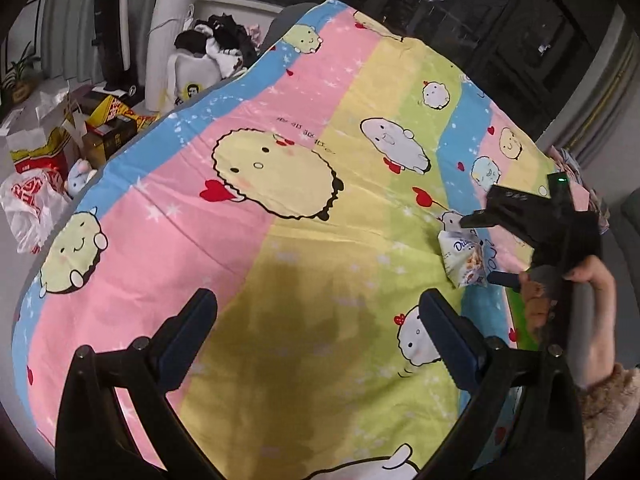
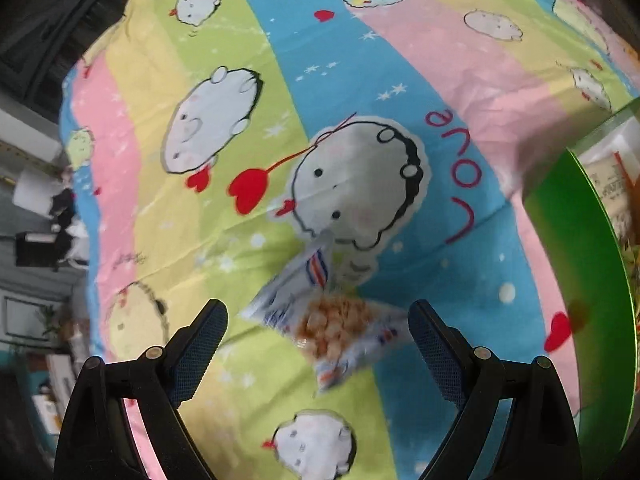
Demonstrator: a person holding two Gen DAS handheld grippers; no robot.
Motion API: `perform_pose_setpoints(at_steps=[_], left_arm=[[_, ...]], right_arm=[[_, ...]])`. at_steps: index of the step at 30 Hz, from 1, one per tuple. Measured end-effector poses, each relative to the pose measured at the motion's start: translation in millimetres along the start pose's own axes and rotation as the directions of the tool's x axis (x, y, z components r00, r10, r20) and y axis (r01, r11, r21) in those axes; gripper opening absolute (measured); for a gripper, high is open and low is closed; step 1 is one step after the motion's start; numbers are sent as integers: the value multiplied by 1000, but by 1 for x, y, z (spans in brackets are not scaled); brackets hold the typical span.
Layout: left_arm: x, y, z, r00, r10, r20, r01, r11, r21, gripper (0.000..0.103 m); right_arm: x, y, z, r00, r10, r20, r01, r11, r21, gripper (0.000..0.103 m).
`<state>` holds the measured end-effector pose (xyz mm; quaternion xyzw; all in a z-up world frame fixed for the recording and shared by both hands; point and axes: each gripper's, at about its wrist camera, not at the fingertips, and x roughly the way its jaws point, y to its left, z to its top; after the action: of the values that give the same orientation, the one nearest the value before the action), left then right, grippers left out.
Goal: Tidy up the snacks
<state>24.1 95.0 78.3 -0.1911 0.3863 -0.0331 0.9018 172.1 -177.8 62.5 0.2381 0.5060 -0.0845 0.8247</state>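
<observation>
A small white and blue snack packet [image 2: 324, 320] printed with golden puffs lies on the cartoon bedsheet [image 2: 256, 128]. My right gripper [image 2: 318, 320] is open, its jaws wide on either side of the packet and not gripping it. In the left wrist view the same packet [image 1: 464, 260] lies at the right, between the right gripper's fingers [image 1: 476, 220]. My left gripper [image 1: 318, 312] is open and empty above the sheet. A green box [image 2: 588, 280] holding other snack packs stands at the right.
The bed's left edge [image 1: 132, 148] drops to a floor crowded with bags and cartons [image 1: 60, 148]. A pile of clothes [image 1: 216, 48] sits beyond the far corner. A dark window [image 1: 480, 20] runs behind the bed.
</observation>
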Motion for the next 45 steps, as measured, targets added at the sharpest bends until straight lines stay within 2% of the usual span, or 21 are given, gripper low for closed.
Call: perform_pose_setpoints(at_steps=[1, 3, 6, 7, 9, 14, 18, 21, 26, 31, 33, 35, 37, 39, 41, 43, 45], left_arm=[[1, 0, 0, 1000, -4, -5, 4, 1000, -6, 101], [2, 0, 0, 1000, -3, -10, 3, 1000, -6, 101], [4, -1, 0, 1000, 3, -12, -3, 1000, -2, 101], [5, -3, -1, 1000, 4, -14, -4, 1000, -2, 101], [7, -5, -1, 1000, -4, -24, 4, 1000, 0, 101], [10, -13, -4, 999, -12, -37, 13, 1000, 23, 101], [12, -20, -7, 999, -1, -40, 3, 999, 48, 101], [15, -26, -10, 999, 1, -49, 2, 998, 66, 101], [19, -34, -15, 998, 5, -56, 0, 996, 89, 101], [19, -44, -20, 999, 20, -46, -14, 990, 138, 101], [20, -44, -22, 998, 19, -52, -11, 991, 134, 101], [22, -44, -24, 998, 17, -63, -9, 991, 133, 101], [25, -45, -25, 997, 25, -72, -16, 991, 131, 100], [26, -48, -27, 997, 26, -76, -16, 991, 132, 100], [28, -53, -29, 996, 9, -91, 4, 991, 137, 100], [30, -55, -30, 993, -31, -112, 44, 991, 123, 100], [30, -59, -32, 987, -93, -132, 106, 990, 96, 99]], right_arm=[[6, 3, 0, 1000, -29, 3, 29, 999, -17, 93], [15, 5, -1, 999, -33, -7, 33, 999, -37, 92], [32, 5, -6, 997, -26, -73, 21, 997, -71, 79], [32, 6, -8, 998, -40, -54, 35, 995, -89, 76], [27, 10, -13, 995, -100, -4, 99, 985, -141, 50], [21, 5, -21, 998, -64, 8, 65, 979, -195, 45], [3, -5, -34, 999, -38, 16, 40, 974, -222, 45], [-18, -5, -52, 1000, 13, 16, -8, 956, -292, 45], [-49, -19, -97, 991, 121, -63, -136, 911, -390, 45], [-43, -26, -135, 975, 138, -175, -205, 866, -457, 45], [-37, -26, -143, 971, 114, -210, -206, 845, -494, 45], [-32, -30, -142, 976, 81, -200, -171, 857, -486, 45], [-32, -33, -138, 980, 51, -191, -139, 865, -483, 50], [-42, -34, -137, 990, 30, -138, -97, 854, -511, 70], [-57, -35, -137, 998, 39, -50, -60, 840, -539, 77], [-70, -38, -135, 999, 45, 6, -34, 834, -551, 77], [-83, -42, -132, 996, 74, 41, -41, 843, -536, 77]])
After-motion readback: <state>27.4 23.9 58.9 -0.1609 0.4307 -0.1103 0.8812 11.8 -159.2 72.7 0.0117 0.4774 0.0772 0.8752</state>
